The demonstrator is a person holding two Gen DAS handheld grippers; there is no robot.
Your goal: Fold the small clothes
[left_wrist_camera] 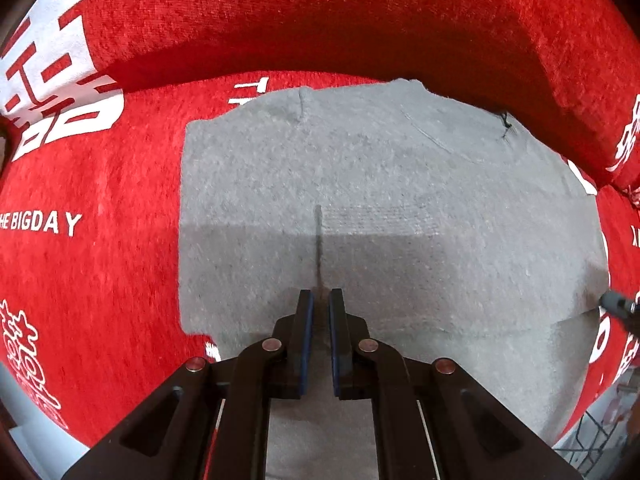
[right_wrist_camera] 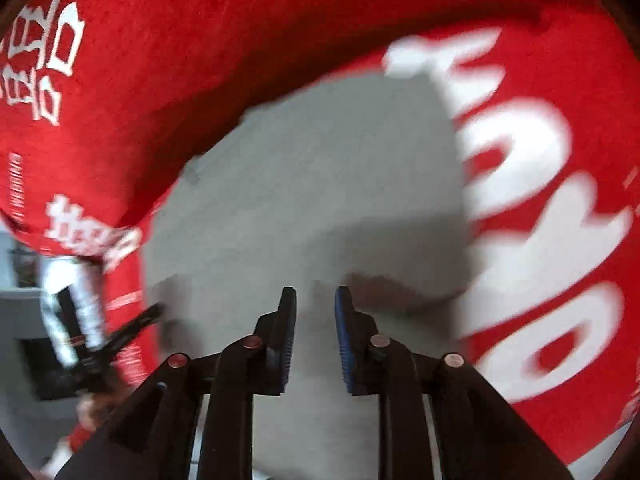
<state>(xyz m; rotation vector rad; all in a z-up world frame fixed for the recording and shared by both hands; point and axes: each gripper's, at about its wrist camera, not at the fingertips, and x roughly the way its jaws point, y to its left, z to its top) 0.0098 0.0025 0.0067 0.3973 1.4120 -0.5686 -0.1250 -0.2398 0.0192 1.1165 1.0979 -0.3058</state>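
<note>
A grey knitted garment (left_wrist_camera: pixel 380 200) lies flat and folded on the red sofa seat; it also shows, blurred, in the right wrist view (right_wrist_camera: pixel 320 184). My left gripper (left_wrist_camera: pixel 321 300) hangs over its near half, jaws almost closed with a narrow gap and nothing between them. My right gripper (right_wrist_camera: pixel 316 296) hovers over the garment's near edge, jaws a little apart and empty. The right gripper's tip (left_wrist_camera: pixel 618 304) shows at the garment's right edge in the left wrist view. The left gripper (right_wrist_camera: pixel 120 332) shows blurred at the left of the right wrist view.
The red sofa cover (left_wrist_camera: pixel 100 208) with white lettering surrounds the garment. The sofa backrest (left_wrist_camera: pixel 320 20) rises just behind it. A red cushion (left_wrist_camera: pixel 600 100) sits at the right. Pale floor (right_wrist_camera: pixel 24 320) shows beyond the seat's edge.
</note>
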